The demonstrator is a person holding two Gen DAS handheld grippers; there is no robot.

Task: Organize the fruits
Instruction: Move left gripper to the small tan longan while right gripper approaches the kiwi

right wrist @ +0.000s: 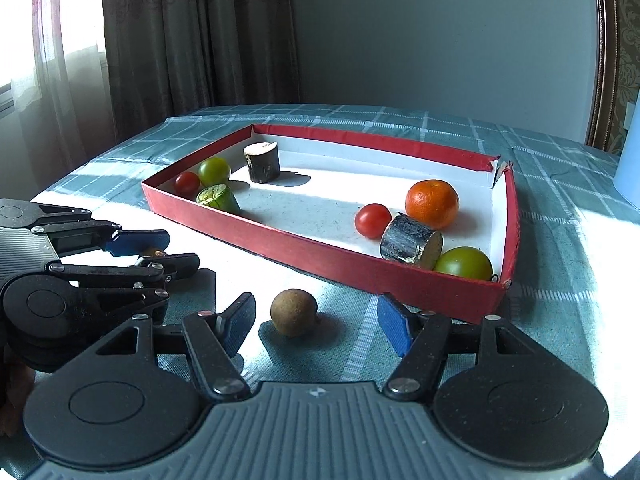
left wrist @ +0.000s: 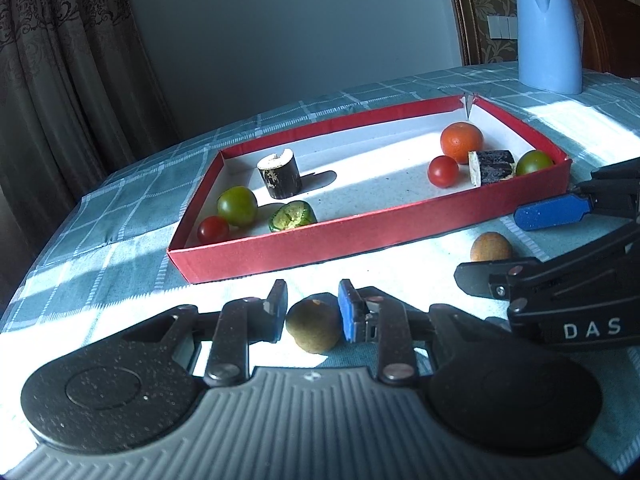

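A red tray (left wrist: 320, 236) (right wrist: 320, 268) with a white floor lies on the checked cloth. It holds an orange (left wrist: 462, 139) (right wrist: 432, 203), red tomatoes (left wrist: 443, 171) (left wrist: 213, 229), green tomatoes (left wrist: 237, 205) (right wrist: 464, 263), dark sugarcane pieces (left wrist: 280, 176) (right wrist: 410, 242) and a cut green piece (left wrist: 292, 217). My left gripper (left wrist: 313, 310) is shut on a brown longan (left wrist: 314, 327) on the cloth in front of the tray. My right gripper (right wrist: 316, 326) is open around a second brown longan (right wrist: 293, 312) (left wrist: 491, 247), not touching it.
A blue kettle (left wrist: 548, 34) stands at the back right of the table. Curtains hang behind the table's far left side. Each gripper shows in the other's view: the right one (left wrist: 560, 240), the left one (right wrist: 152, 249).
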